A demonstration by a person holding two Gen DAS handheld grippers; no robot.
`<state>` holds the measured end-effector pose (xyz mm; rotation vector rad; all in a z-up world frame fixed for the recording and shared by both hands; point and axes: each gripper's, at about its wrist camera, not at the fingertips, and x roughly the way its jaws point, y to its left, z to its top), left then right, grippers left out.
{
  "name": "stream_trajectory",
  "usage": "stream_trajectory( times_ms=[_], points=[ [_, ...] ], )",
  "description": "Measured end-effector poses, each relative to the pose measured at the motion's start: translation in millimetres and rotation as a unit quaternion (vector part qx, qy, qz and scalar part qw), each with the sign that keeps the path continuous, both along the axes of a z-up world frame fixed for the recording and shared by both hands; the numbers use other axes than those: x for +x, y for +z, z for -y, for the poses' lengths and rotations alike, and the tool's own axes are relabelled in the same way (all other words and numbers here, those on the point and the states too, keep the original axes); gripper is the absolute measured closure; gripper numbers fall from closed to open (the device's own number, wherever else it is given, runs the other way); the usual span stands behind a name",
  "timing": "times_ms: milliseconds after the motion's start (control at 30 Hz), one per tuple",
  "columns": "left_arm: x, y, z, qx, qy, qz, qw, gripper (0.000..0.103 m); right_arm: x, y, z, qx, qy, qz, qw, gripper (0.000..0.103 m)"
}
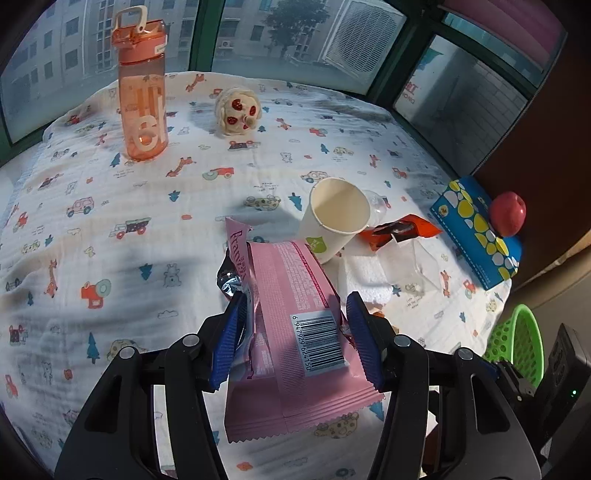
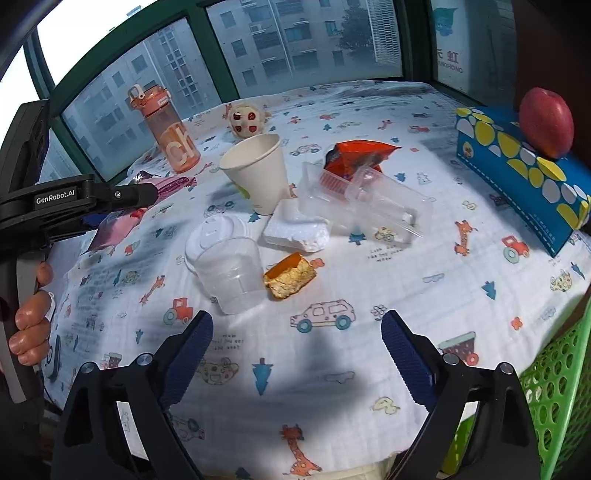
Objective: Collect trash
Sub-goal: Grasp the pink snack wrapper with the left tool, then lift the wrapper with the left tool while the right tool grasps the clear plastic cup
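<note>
Place: a home, likely a room high up in an apartment block.
Windows: green-framed panes [image 2: 207, 40] look out on tall residential buildings [image 2: 295, 33] and an air-conditioner unit [image 1: 360, 35].
Counter cover: a white cloth [image 2: 369, 280] printed with children's cars, giraffes and trees.
Household things: an orange drinking bottle [image 1: 142, 88], a blue tissue box [image 2: 517, 173] with a red apple [image 2: 546, 123] on it, a small plush toy [image 1: 238, 110].
Bin: a green perforated plastic basket [image 2: 554, 387] beside the counter.

Both tongs angled down, L gripping, R empty.
Left tongs [image 1: 295, 332] pads clamped on pink snack wrapper [image 1: 295, 295]; right tongs [image 2: 297, 350] jaws spread wide; bare hand [image 2: 31, 314] on L handle.
</note>
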<state>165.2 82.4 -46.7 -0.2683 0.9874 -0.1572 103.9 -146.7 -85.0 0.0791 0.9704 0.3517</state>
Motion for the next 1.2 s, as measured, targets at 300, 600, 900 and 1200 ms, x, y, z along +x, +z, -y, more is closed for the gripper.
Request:
stream_trajectory(
  times_ms=[300, 600, 900, 1200],
  points=[
    [-13, -3, -26, 0.003, 0.021, 0.003, 0.9998, 0.048, 22, -11, -47, 0.005, 0.06, -0.007, 0.998, 0.021],
    [-17, -4, -46, 0.006, 0.041, 0.002, 0.9991, 0.048, 45, -32, -81, -0.035, 0.102, -0.016, 0.994, 0.028],
    [-19, -5, -48, 0.005, 0.045, 0.001, 0.999, 0.048, 47, -39, -92, -0.079, 0.111, -0.005, 0.991, 0.044],
    [-26, 8, -18, 0.002, 0.012, 0.017, 0.9998, 0.048, 8, 5, -52, -0.031, 0.072, 0.023, 0.997, 0.044]
  ],
)
